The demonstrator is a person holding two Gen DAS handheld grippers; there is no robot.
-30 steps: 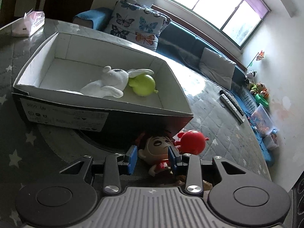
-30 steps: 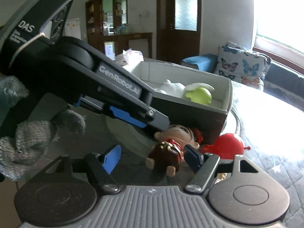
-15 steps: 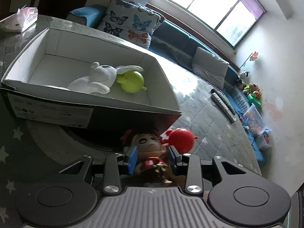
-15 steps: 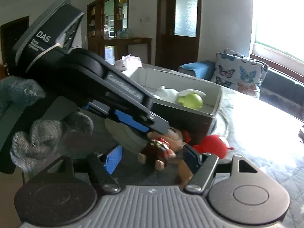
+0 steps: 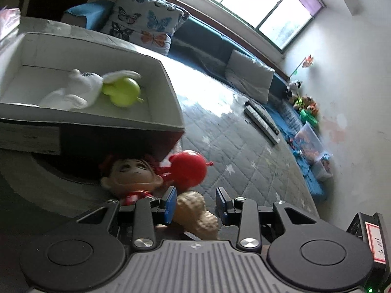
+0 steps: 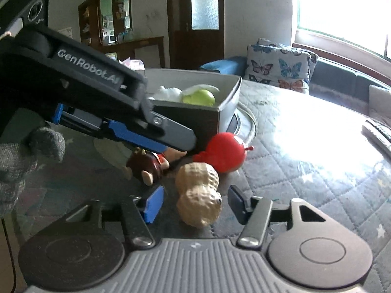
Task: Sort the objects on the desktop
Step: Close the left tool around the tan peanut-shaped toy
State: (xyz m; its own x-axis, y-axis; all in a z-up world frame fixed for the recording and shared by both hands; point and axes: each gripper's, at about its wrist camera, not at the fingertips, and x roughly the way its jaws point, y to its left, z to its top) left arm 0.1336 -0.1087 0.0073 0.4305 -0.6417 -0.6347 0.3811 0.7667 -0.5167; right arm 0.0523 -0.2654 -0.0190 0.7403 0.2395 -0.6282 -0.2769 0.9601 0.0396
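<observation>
A doll with red hair lies on the table in front of the open box, next to a red round toy and a tan peanut toy. My left gripper is open, its jaws around the near end of the peanut toy, the doll just left of its left finger. In the right wrist view my right gripper is open around the peanut toy; the left gripper's arm crosses above the doll. A white plush rabbit and a green toy lie in the box.
A grey quilted cloth with stars covers the table. Two remote controls lie at its far right. A sofa with cushions runs behind. A tissue pack sits beyond the box.
My left gripper let go of the doll, opened and shifted right over the peanut toy. The doll lies back on the table. My right gripper moved forward around the peanut toy.
</observation>
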